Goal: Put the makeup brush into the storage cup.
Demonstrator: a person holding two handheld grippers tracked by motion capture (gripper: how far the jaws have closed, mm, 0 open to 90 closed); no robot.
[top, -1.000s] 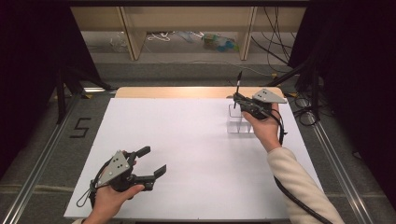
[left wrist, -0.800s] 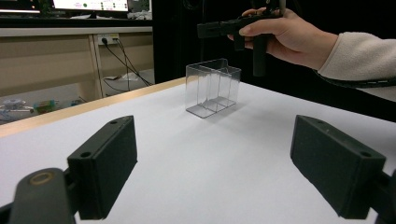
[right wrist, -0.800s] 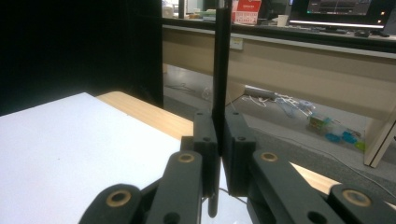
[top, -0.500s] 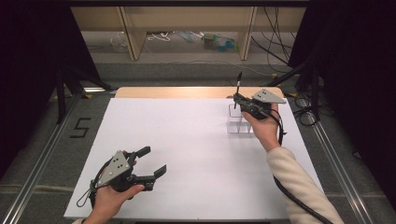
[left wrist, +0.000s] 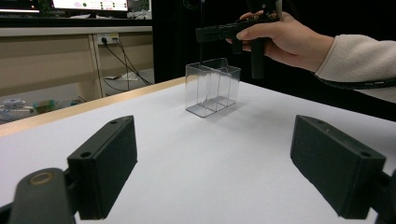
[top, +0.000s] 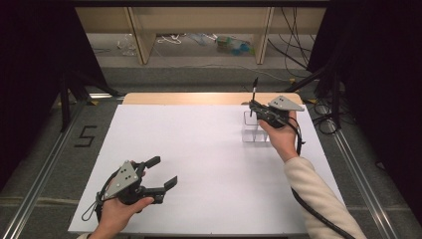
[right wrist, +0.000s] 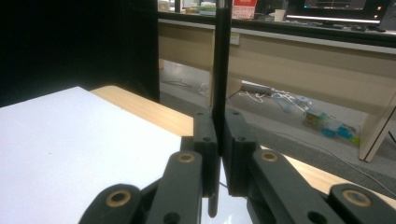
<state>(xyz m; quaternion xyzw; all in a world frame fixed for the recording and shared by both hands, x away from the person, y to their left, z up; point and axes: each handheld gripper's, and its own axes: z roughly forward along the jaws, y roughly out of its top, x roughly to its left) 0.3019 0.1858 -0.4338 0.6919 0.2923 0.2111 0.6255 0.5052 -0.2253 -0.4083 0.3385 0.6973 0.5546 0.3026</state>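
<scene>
Both grippers are matte black, each topped by a grey three-cornered plate dotted with small holes. The left gripper [top: 158,173] has broad, blocky jaws with brass-coloured pivot rings. A black cable trails from the right gripper [top: 252,107]. A cream fleece sleeve [top: 318,196] covers the right forearm.

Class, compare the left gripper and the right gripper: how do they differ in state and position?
The left gripper is open and empty; the right gripper is shut on a thin black stick. The left gripper sits at the table's near edge; the right gripper hangs above the clear box. Both are hand-held.
</scene>
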